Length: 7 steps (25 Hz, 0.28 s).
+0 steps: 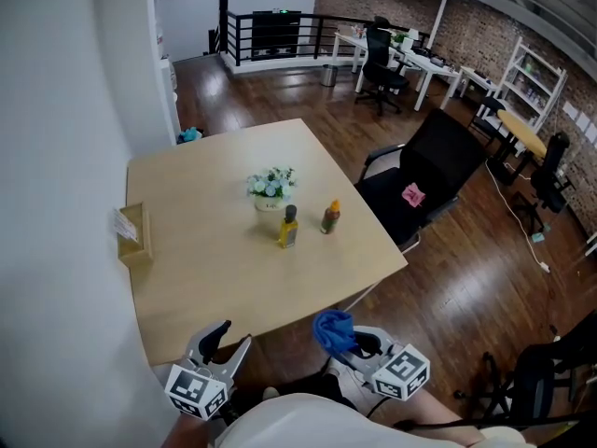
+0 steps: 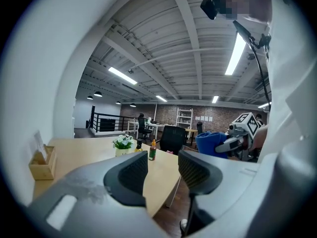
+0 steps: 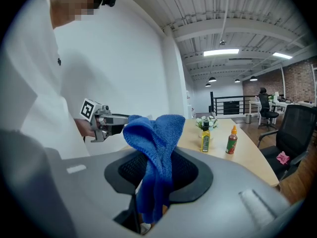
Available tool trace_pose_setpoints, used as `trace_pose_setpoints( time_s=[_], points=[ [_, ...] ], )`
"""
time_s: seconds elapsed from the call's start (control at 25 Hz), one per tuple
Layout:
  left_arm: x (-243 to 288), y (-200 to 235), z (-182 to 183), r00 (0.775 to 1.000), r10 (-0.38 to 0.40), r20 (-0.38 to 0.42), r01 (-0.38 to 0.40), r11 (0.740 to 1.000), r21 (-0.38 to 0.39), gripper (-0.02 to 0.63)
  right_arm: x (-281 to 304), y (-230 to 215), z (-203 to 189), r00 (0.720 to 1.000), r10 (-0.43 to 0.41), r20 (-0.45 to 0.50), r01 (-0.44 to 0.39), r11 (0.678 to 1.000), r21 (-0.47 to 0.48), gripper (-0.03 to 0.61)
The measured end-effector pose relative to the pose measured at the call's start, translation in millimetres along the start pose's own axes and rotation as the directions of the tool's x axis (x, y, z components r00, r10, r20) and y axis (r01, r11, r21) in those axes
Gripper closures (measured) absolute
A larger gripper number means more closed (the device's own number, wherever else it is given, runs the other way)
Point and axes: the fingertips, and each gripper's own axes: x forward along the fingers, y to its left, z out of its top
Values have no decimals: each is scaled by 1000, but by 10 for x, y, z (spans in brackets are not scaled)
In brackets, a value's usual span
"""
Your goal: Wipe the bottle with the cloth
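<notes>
Right gripper (image 3: pixel 156 170) fingers pinch the blue cloth (image 3: pixel 157 133); left gripper (image 2: pixel 163 168) fingers stand apart, empty. Yellow bottle (image 1: pixel 287 228) and red bottle (image 1: pixel 330 217) sit on the surface (image 1: pixel 187 269), well beyond both. We expect a one-sided wipe to topple an unheld bottle.

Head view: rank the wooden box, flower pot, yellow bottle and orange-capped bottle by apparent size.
1. wooden box and flower pot, about alike
2. yellow bottle
3. orange-capped bottle, slightly smaller

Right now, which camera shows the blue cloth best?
The right gripper view: the blue cloth is big and close, clamped in the jaws. The head view shows it small; the left gripper view, just a blue lump.
</notes>
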Motion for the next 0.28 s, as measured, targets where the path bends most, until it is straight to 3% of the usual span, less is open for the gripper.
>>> trace_pose_setpoints(
  time_s=[0.28],
  points=[
    [-87, 70, -46, 1000, 31, 0, -31, 1000, 3, 410, 87, 39, -14, 999, 32, -3, -32, 999, -12, 453]
  ],
)
